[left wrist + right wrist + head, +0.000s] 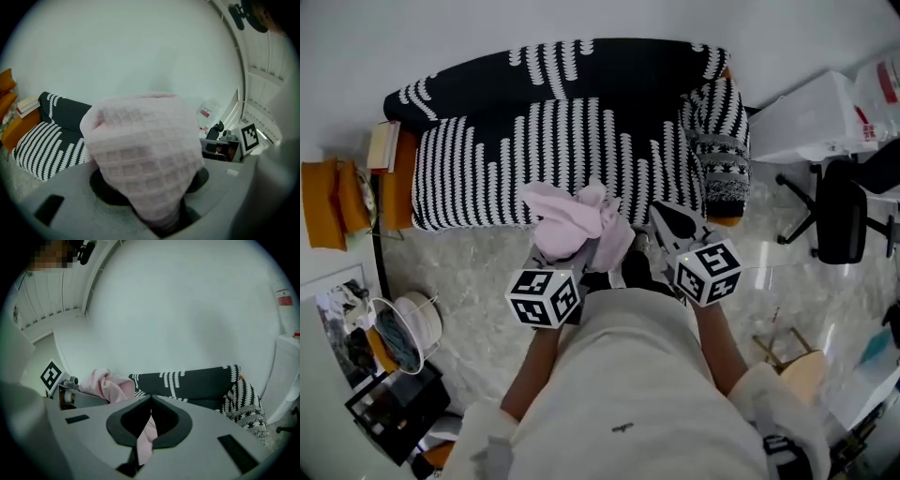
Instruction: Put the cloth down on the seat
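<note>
Both tongs: left gripper (pixel 157 213), right gripper (pixel 149 427) clamped on pink waffle-weave cloth (pixel 577 220), held aloft.
Seat: striped black-and-white sofa cushion (pixel 553 150) ahead of tongs.
Remaining, likely: lowering, release.

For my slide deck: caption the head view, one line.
A pink cloth gripped by left gripper and right gripper, before the striped sofa seat.

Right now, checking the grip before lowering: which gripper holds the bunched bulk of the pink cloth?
The left gripper: the pink cloth mounds thickly over its jaws, while the right gripper pinches only a thin edge strip.
</note>
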A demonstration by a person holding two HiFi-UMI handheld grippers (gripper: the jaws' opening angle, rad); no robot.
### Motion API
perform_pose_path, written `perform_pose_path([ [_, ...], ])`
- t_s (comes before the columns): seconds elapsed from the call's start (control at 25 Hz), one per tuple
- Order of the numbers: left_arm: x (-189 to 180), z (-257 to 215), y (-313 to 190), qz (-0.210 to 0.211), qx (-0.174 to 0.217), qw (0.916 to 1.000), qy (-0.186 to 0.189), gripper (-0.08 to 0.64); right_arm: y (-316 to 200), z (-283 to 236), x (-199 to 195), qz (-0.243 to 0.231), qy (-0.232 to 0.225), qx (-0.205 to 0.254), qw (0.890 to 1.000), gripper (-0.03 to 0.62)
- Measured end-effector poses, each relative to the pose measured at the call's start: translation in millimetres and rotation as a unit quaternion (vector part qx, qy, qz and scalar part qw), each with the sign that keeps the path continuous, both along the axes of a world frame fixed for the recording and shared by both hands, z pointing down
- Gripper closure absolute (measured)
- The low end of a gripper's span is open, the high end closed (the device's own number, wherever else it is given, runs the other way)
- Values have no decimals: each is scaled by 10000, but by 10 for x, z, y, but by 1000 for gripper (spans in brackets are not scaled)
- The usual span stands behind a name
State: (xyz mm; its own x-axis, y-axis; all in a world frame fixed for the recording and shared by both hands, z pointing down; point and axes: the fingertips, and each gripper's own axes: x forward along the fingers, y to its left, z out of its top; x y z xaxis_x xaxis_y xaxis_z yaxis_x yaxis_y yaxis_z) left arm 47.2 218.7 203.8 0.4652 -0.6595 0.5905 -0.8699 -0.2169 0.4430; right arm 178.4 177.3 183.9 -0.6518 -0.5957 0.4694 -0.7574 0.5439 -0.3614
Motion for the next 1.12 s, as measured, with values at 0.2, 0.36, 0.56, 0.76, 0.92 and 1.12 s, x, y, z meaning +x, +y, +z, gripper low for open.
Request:
perform_pose_path([
  [0.2,-153,-52,-286,265,75,9996,-34,311,-210,-95,-188,184,21,89,9998,584],
  [0.36,-262,-89,-537,380,158,9991,-35,311,-360,-143,-307,280,41,161,9995,584],
  [0.56,-398,-110,-791,548,279,9981,-9,311,-491,-158,-425,458,77,204,9987,584],
  [0.76,-512,-41,-993,721,293,9970,-37,310,-549,-79,-573,583,73,127,9982,584],
  [0.92,-605,80,-1104,864,190,9961,-28,310,-535,-3,-710,657,127,28,9978,584],
  [1.12,-682,285,-1248,1001,94,9948,-135,310,-574,121,-728,768,286,-140,9965,584],
])
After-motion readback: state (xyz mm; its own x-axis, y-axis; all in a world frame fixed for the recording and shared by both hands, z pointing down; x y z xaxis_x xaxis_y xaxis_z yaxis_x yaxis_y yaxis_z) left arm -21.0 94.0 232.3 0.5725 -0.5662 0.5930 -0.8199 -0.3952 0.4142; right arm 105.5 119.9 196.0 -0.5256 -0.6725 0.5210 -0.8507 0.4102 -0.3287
